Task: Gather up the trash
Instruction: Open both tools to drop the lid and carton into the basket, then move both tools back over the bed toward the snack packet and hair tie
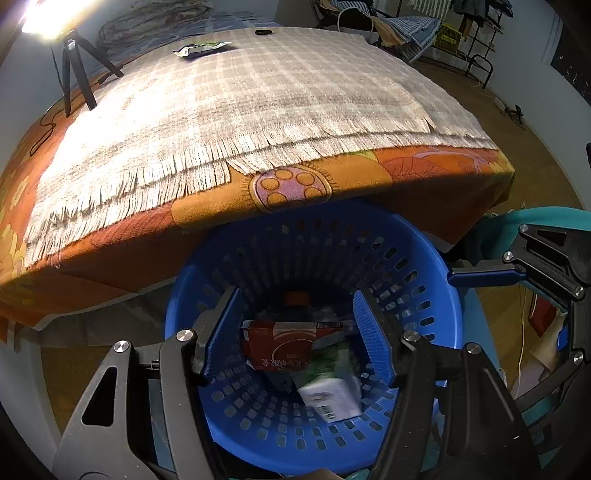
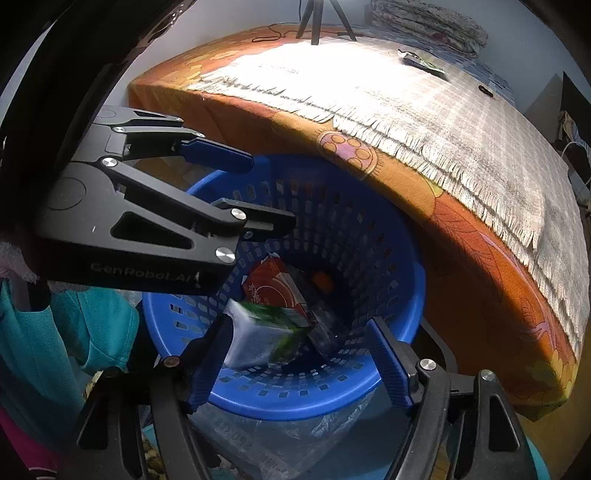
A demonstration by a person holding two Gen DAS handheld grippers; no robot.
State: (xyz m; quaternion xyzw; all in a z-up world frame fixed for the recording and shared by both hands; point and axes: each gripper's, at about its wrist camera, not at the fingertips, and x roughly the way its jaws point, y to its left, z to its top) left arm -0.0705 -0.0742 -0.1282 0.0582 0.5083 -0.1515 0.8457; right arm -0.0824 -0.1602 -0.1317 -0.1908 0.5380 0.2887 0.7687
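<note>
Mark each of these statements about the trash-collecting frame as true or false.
1. The blue basket stands on the bed. False: it sits below the bed's edge.
2. A red carton lies inside the basket. True.
3. The left gripper clamps the green-and-white carton. False: its jaws are open and the carton is blurred below them, inside the basket.
4. A wrapper remains on the fringed cloth. True.
5. The right gripper has open, empty jaws. True.

A home bedroom: orange floral bedspread (image 1: 280, 206), fringed blanket (image 1: 258, 96), clothes rack (image 1: 472, 33) by the far wall.
</note>
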